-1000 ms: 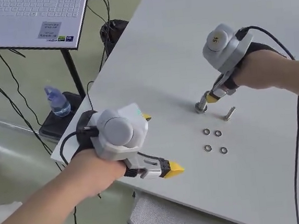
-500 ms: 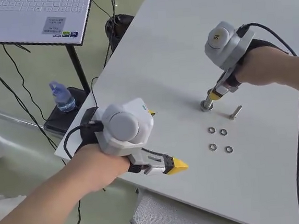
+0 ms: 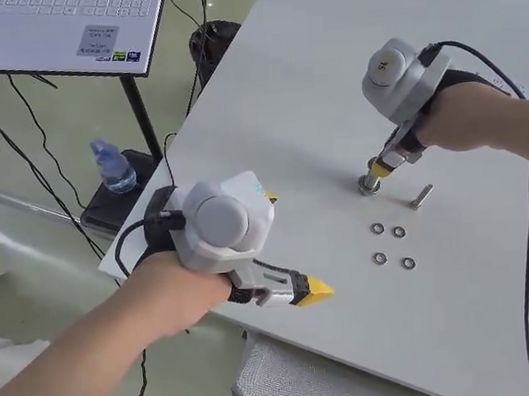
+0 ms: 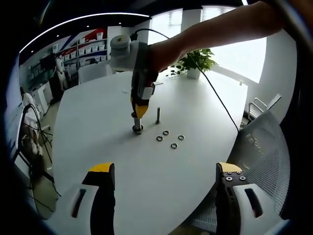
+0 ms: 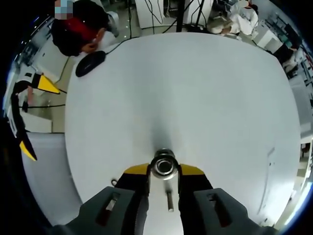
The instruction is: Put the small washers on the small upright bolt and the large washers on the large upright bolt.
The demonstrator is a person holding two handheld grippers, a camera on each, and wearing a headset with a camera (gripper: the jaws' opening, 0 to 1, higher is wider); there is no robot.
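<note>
The white table (image 3: 311, 92) takes up the right and centre of the head view. A laptop (image 3: 55, 31) sits at upper left, and a bottle (image 3: 113, 167) stands on the floor at left. The left gripper (image 4: 165, 169) is at lower centre over the table's near edge, with its jaws spread wide and nothing between them. The right gripper (image 5: 164, 170) points down at right of centre, its jaws drawn in close on both sides of the large bolt's (image 3: 369, 186) top. I cannot tell whether they actually pinch it. The small bolt (image 3: 421, 196) stands just to its right. Four washers (image 3: 377, 229) lie flat in a loose square just below the bolts.
</note>
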